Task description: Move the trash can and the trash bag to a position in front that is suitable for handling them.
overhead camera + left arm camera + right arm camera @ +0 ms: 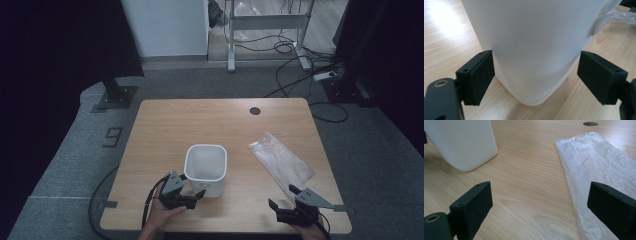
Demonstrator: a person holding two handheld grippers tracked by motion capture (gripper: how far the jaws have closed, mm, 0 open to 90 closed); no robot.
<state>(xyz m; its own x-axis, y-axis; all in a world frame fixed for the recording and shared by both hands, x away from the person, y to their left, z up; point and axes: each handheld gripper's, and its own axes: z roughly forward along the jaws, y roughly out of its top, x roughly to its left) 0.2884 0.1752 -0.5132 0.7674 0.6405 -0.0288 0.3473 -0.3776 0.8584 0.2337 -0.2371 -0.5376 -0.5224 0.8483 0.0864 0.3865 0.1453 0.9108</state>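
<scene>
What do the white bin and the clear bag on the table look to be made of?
White bin: likely moulded plastic, smooth and matt with rounded corners. Clear bag: thin plastic film, translucent, crinkled and glinting. Table: wood-grain top, possibly laminate.

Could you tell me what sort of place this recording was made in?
Probably a lab or office workroom: a wooden desk with a cable hole stands on grey carpet, with loose cables and a power strip behind it.
</scene>
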